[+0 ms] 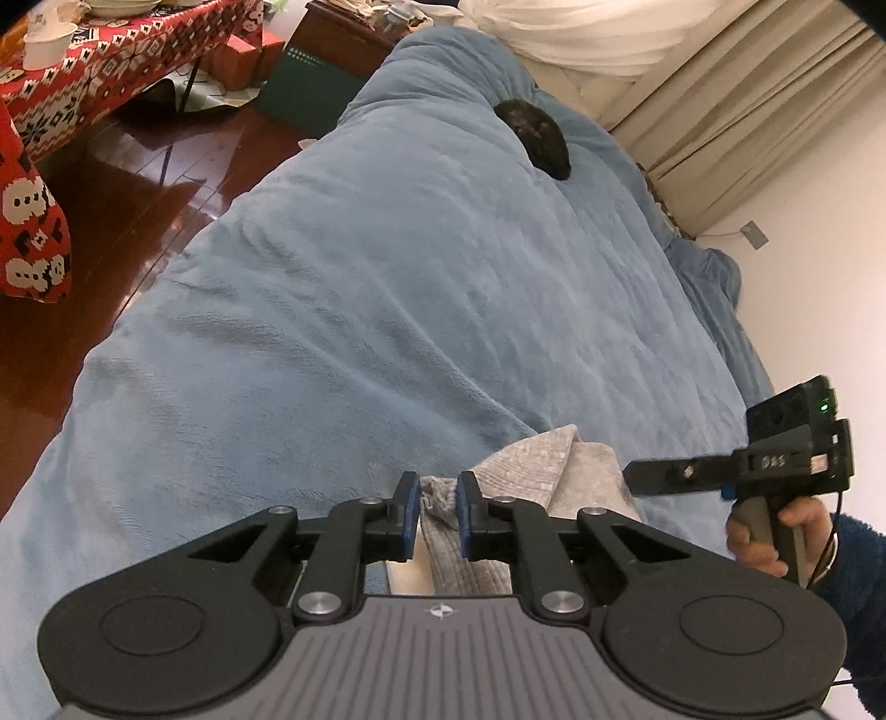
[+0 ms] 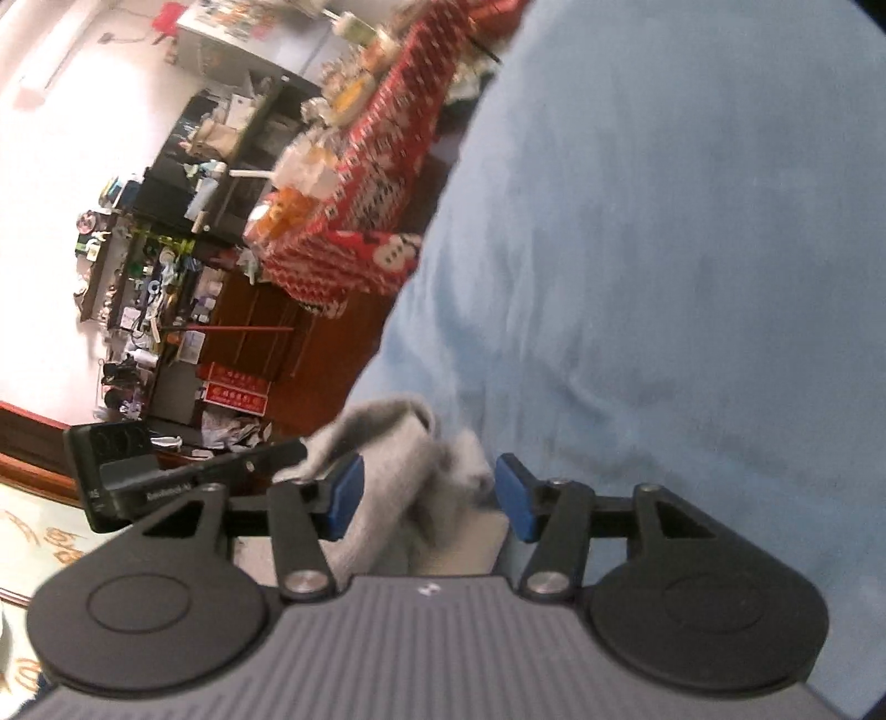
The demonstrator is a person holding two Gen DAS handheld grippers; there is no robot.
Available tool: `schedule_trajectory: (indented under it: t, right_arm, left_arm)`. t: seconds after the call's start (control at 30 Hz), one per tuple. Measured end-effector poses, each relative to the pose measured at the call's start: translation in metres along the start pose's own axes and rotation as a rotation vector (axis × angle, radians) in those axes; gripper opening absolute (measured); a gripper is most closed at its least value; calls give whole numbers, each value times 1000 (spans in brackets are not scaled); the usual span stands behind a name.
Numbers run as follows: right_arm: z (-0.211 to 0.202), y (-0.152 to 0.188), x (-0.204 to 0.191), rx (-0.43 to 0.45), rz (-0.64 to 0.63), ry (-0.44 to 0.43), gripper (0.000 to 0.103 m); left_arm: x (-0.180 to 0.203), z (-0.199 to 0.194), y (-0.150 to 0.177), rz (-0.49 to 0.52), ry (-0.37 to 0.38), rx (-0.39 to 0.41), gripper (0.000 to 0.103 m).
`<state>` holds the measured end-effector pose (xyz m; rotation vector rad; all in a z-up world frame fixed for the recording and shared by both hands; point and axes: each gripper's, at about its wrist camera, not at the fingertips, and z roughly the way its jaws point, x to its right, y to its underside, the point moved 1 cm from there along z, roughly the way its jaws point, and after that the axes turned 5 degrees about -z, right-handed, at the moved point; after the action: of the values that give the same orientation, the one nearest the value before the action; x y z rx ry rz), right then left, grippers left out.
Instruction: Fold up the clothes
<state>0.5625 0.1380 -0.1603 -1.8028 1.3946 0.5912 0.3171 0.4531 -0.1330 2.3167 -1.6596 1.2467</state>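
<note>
Bed [image 1: 387,288] under a blue fleece blanket fills most of both views; small dark round obj [image 1: 534,141] lies on it near the far end, by white bedding [image 1: 581,33]; beige curtains [image 1: 747,111] hang along a white wall [image 1: 819,310] w/ a small grey socket [image 1: 754,233]; glossy red-brown wood floor [image 1: 111,232] on the other side; table w/ red patterned cloth [image 1: 99,61] carrying bowls; cluttered dark shelves [image 2: 166,266] against a pale wall, blurred.
</note>
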Motion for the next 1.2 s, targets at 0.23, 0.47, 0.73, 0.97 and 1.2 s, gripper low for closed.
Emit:
schedule_trajectory:
  t: [0.23, 0.47, 0.73, 0.97, 1.2]
  right_arm:
    - [18, 6, -25, 75, -253, 78, 10]
    - [34, 5, -36, 37, -281, 136, 28]
    - [7, 20, -46, 73, -149, 32, 39]
    - [-5, 96, -79, -29, -184, -43, 39]
    - [11, 155, -98, -35, -86, -129, 39]
  left_arm:
    - [3, 4, 3, 39, -7, -32, 13]
    - [-5, 3, 6, -14, 1, -33, 20]
    - [-10, -40, 20, -76, 7, -14, 35]
    - [16, -89, 67, -84, 41, -24, 39]
    - [33, -112, 107, -121, 70, -41, 44]
